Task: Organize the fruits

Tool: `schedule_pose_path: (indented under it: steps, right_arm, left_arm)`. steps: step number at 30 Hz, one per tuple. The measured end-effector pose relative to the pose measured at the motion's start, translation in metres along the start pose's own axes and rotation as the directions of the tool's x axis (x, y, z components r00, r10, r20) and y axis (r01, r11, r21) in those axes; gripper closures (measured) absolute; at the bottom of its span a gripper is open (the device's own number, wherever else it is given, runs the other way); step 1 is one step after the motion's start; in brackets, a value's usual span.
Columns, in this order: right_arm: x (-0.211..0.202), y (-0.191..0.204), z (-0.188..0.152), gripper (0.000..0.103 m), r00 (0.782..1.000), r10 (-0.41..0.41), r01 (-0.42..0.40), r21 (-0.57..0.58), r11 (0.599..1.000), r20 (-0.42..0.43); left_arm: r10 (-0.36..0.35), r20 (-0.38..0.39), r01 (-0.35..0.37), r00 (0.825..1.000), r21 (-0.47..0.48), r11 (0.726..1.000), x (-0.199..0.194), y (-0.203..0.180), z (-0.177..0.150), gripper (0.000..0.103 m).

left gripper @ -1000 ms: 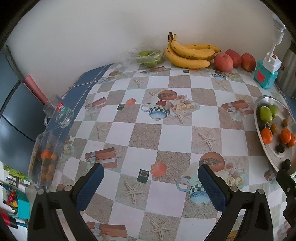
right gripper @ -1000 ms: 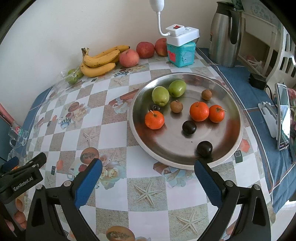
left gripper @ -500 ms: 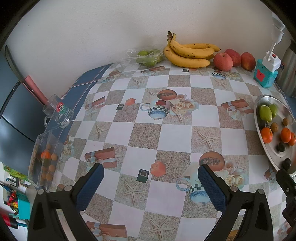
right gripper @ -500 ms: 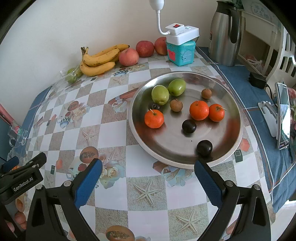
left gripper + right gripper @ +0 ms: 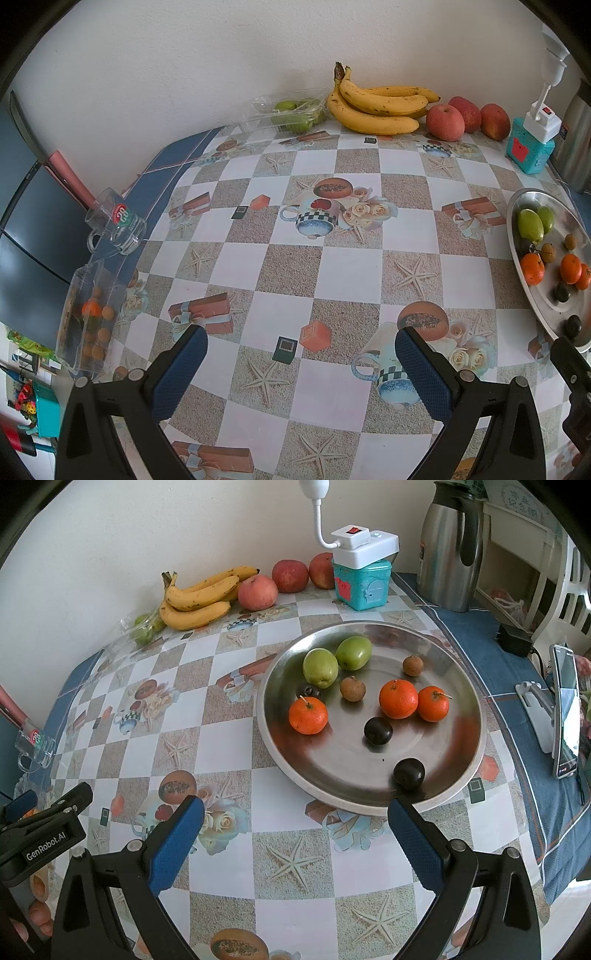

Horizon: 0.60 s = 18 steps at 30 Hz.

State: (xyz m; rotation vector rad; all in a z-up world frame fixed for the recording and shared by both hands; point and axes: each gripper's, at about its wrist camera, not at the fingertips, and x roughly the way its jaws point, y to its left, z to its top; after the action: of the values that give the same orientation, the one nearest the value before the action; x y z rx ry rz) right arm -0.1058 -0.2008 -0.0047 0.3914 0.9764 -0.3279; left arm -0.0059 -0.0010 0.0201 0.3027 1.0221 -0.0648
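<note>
Patterned desk (image 5: 229,738); ahead of wide-open, empty right gripper (image 5: 295,834), steel tray (image 5: 476,716): round plum (image 5: 408,772) likely rolling off if nudged.

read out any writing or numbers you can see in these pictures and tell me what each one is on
"GenRobot.AI": white letters on the black body of the left tongs, seen from the right wrist.
"28": red and green sticker on the glass mug; any smaller print is unreadable.
Writing on the framed sign above the steel jug: too small to read.
Phone screen: unreadable.
</note>
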Motion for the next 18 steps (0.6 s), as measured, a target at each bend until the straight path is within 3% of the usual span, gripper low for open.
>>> schedule_pose_path:
  steps: [18]
  right_arm:
    - [-0.0002, 0.0006, 0.0001, 0.003, 1.0, -0.001, 0.001, 0.0, 1.0, -0.001]
  left_arm:
    - [-0.007, -0.005, 0.007, 1.0, 0.003, 1.0, 0.0016, -0.0002, -0.001, 0.0]
